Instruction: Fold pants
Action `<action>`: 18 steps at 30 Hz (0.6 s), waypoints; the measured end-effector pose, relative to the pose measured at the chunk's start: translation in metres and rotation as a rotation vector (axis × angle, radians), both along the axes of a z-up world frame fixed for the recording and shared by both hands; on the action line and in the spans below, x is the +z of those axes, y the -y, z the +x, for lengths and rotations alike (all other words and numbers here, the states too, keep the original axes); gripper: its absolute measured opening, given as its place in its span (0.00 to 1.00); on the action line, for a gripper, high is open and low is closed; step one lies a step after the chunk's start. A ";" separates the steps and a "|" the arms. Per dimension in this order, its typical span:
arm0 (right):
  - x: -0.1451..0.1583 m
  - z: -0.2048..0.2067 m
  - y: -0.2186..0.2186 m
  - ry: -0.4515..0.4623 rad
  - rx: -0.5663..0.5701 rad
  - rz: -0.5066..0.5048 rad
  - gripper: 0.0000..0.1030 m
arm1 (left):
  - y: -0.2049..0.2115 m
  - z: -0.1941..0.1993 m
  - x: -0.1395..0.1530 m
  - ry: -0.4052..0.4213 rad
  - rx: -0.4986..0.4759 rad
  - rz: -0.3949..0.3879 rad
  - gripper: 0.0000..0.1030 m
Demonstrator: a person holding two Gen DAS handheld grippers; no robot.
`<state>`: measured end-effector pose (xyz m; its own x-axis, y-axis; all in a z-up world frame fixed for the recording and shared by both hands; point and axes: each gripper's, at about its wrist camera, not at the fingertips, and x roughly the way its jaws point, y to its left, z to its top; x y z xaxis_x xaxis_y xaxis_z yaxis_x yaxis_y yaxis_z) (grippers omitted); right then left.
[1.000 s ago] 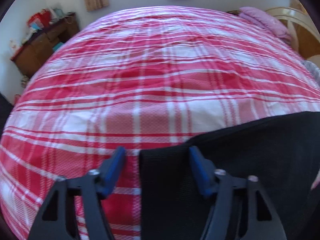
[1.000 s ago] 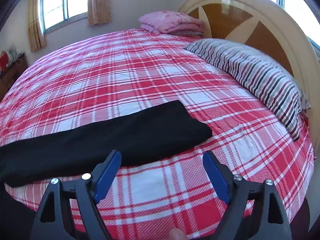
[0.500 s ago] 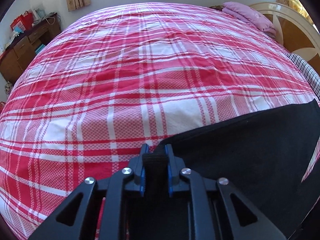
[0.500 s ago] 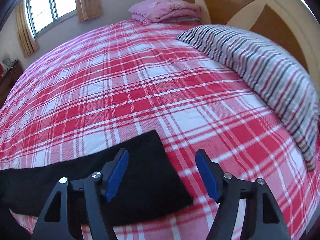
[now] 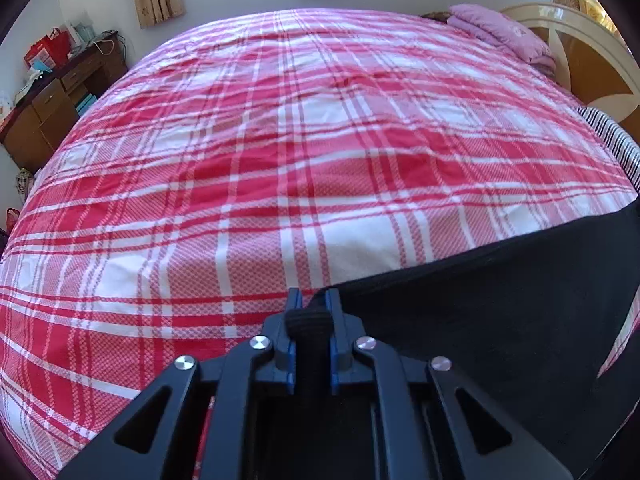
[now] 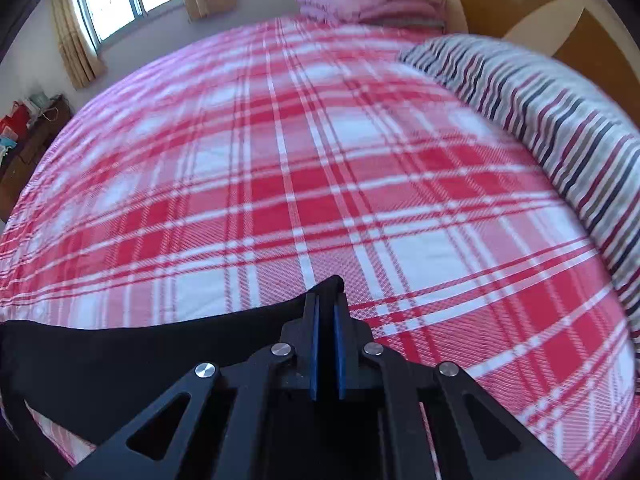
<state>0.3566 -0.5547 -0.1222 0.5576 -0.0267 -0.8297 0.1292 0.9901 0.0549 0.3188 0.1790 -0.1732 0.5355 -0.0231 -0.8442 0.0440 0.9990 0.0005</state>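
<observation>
The red-and-white plaid bedsheet (image 5: 280, 152) spreads ahead of both grippers, with a striped pillow (image 6: 560, 128) off to the right of the right one and a folded pink blanket (image 6: 368, 0) far ahead by the headboard. The black pants (image 5: 500, 320) lie across the near edge of the bed, strung between the two tools: from the left gripper (image 5: 311, 312) the cloth runs away to its right, and from the right gripper (image 6: 325, 312) it runs off to its left. Each gripper has just closed; the left's blue pads are clamped on a bunched corner of the fabric, and the right's are pinched on the opposite end, a small peak of cloth poking out just ahead of its tips. With both ends held, the step looks like lifting and carrying one end over to the other. To do it well, I would raise both hands together so the cloth keeps a light, even tension, keep the pinches firm since little fabric shows in the right one, and lay the edges flush before letting go
</observation>
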 end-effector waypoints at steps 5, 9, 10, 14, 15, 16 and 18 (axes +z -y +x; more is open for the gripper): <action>0.062 -0.055 -0.010 0.159 0.036 -0.063 0.05 | -0.016 -0.028 0.034 0.131 -0.011 -0.118 0.12; 0.095 -0.104 -0.011 0.258 0.035 -0.083 0.05 | -0.028 -0.064 0.057 0.228 -0.030 -0.218 0.12; 0.100 -0.122 -0.010 0.283 0.035 -0.085 0.05 | -0.027 -0.071 0.059 0.240 -0.033 -0.238 0.12; 0.102 -0.179 -0.005 0.339 0.039 -0.074 0.05 | -0.032 -0.115 0.057 0.285 -0.060 -0.316 0.12; 0.098 -0.191 -0.003 0.343 0.034 -0.072 0.05 | -0.032 -0.125 0.055 0.292 -0.069 -0.327 0.12; 0.093 -0.201 -0.002 0.343 0.027 -0.071 0.05 | -0.032 -0.134 0.053 0.297 -0.080 -0.336 0.12; 0.079 -0.226 0.004 0.341 0.003 -0.055 0.05 | -0.031 -0.154 0.044 0.302 -0.095 -0.342 0.12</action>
